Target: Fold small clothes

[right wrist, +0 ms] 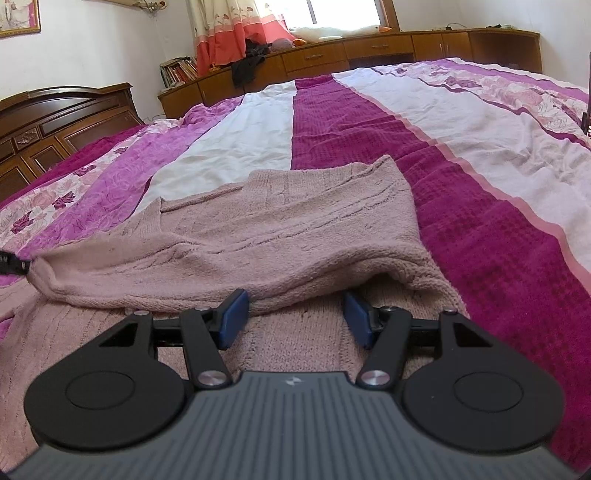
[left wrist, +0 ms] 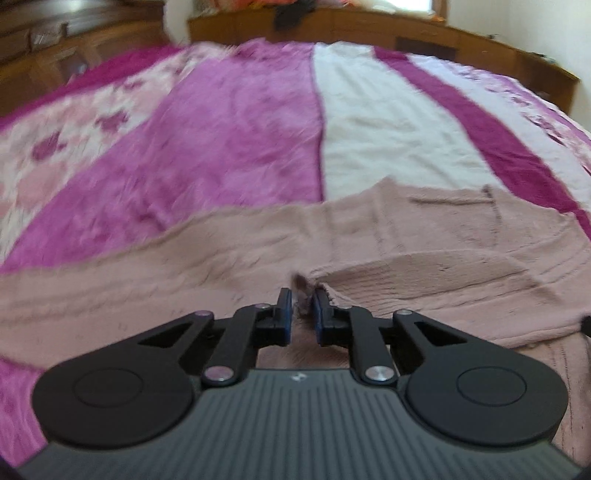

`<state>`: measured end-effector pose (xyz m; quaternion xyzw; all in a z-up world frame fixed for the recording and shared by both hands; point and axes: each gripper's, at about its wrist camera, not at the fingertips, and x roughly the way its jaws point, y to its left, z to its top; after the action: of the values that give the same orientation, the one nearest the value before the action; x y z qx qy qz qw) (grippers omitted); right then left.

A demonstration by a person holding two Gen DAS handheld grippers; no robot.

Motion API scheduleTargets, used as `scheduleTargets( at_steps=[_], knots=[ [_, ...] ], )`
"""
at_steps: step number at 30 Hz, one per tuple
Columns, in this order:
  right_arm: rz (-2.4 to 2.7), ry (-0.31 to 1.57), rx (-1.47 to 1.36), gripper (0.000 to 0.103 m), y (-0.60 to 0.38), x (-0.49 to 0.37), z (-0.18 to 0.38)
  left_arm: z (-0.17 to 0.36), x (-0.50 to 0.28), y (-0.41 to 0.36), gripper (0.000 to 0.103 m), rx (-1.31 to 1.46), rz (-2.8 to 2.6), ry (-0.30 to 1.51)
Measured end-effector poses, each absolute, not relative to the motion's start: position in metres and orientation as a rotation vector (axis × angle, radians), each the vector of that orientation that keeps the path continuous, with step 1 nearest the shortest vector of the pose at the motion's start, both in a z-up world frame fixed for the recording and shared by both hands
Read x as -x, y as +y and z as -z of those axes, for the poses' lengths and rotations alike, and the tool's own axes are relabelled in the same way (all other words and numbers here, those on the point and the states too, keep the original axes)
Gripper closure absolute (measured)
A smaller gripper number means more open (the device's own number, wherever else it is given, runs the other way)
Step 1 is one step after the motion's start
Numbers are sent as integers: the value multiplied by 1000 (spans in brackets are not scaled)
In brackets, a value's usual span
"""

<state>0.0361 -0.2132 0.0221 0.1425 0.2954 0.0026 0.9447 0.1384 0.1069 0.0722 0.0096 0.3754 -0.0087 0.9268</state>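
On the striped bedspread [right wrist: 332, 122], pink sweater [right wrist: 280, 221], left gripper [left wrist: 302, 303] seemingly pinching it, right gripper [right wrist: 295, 314] agape

A wide bed [right wrist: 480, 155] is filling most of both views, its bedspread [right wrist: 332, 122] running in magenta, white and rose-printed stripes. A carved dark wooden headboard [right wrist: 55, 122] is standing at the left of the right wrist view. Low wooden cabinets [right wrist: 369, 50] are lining the white wall [right wrist: 103, 40] across the top of the frame, with books [right wrist: 179, 70] leaning at their left end. A floral curtain [right wrist: 236, 33] with a coral hem is hanging beside a bright window [right wrist: 343, 13], where daylight is coming in. A dark garment [right wrist: 249, 66] is draping over the cabinet top.
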Motion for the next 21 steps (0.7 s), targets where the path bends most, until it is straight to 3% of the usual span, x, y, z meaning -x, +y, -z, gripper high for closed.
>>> scheduleTargets(
  at_steps=[6,9,14,21],
  knots=[
    [-15,618,-419,38,-228,-29,-37,-69,-132,122,89,47,23,788],
    [-14,615,-495,37,-237,-23,-43,-70,-128,126,83,113,35,791],
    [-13,605,-601,37,-253,-20,-47,-75,-123,134,56,272,47,761],
    [16,589,-787,37,-275,-23,-37,-75,-121,138,55,356,64,754]
  ],
)
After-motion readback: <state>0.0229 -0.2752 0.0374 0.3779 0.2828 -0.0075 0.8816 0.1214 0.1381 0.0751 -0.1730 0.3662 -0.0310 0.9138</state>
